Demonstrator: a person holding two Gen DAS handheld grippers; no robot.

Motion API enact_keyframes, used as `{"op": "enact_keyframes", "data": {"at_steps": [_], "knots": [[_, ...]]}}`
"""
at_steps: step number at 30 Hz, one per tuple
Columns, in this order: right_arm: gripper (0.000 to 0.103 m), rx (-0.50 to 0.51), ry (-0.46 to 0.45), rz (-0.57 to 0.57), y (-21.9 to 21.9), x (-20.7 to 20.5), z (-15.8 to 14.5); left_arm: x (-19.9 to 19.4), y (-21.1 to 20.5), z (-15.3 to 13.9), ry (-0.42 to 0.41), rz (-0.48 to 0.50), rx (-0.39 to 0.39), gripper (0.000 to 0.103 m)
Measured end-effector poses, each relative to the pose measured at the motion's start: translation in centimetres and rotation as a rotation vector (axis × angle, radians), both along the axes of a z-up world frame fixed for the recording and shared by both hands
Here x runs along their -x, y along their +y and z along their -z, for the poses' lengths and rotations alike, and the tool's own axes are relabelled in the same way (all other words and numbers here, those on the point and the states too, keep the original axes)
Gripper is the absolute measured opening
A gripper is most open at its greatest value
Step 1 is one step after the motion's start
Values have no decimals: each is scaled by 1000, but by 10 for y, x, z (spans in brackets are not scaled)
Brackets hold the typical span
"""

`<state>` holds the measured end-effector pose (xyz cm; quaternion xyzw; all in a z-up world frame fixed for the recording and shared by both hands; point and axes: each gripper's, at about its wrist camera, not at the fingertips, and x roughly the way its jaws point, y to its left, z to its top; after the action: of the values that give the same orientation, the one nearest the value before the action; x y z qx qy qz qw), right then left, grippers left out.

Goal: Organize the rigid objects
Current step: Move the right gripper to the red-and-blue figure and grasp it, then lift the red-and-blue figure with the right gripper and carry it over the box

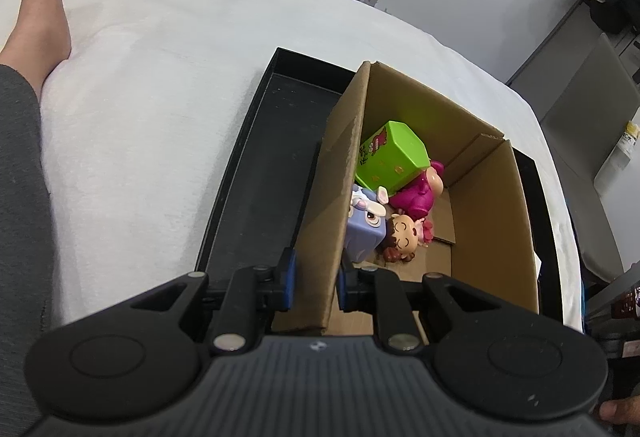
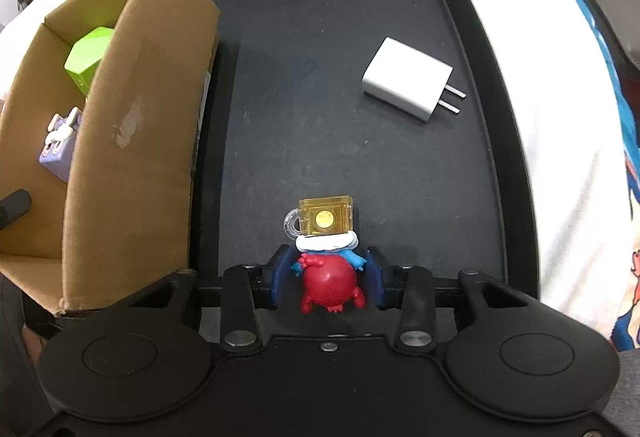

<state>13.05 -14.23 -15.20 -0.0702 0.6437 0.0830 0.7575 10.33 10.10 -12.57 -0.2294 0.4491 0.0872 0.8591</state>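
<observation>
A brown cardboard box [image 1: 492, 221] stands on a black tray [image 1: 256, 173] on a white bed. Inside it lie a green cube toy [image 1: 392, 157], a magenta figure [image 1: 416, 193], a lilac block figure [image 1: 366, 233] and a small doll head [image 1: 404, 233]. My left gripper [image 1: 316, 285] is shut on the box's left wall. My right gripper [image 2: 328, 277] is shut on a red round figure [image 2: 329, 285] with a yellow block head [image 2: 326, 217], just above the tray [image 2: 360, 17]. A white charger plug [image 2: 408, 79] lies on the tray ahead to the right. The box [image 2: 136, 141] stands to the left.
A person's bare leg and foot [image 1: 36, 17] rest on the white bed [image 1: 160, 57] at the left. A blue patterned cloth [image 2: 628, 165] lies right of the tray. Room furniture and a dark bag stand beyond the bed.
</observation>
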Motion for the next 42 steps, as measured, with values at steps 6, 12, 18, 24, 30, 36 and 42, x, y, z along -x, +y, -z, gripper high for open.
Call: {"op": "enact_keyframes", "data": {"at_steps": [6, 12, 18, 24, 30, 36, 42], "knots": [[39, -13, -34, 13, -2, 0, -18, 1, -2, 1, -1, 9, -5, 18], [38, -27, -61, 18, -2, 2, -38, 0, -2, 1, -1, 10, -4, 18], [38, -35, -86, 15, 4, 1, -56, 0, -2, 1, -3, 9, 2, 18], [38, -45, -117, 1, 8, -5, -70, 0, -3, 0, -1, 16, 13, 19], [38, -52, -153, -17, 18, -9, -86, 2, -3, 0, -2, 18, 26, 20], [38, -62, -184, -33, 32, -13, -101, 2, -2, 0, -1, 21, 29, 20], [38, -74, -211, -58, 48, -16, -113, 4, -1, 0, -4, 23, 37, 21]]}}
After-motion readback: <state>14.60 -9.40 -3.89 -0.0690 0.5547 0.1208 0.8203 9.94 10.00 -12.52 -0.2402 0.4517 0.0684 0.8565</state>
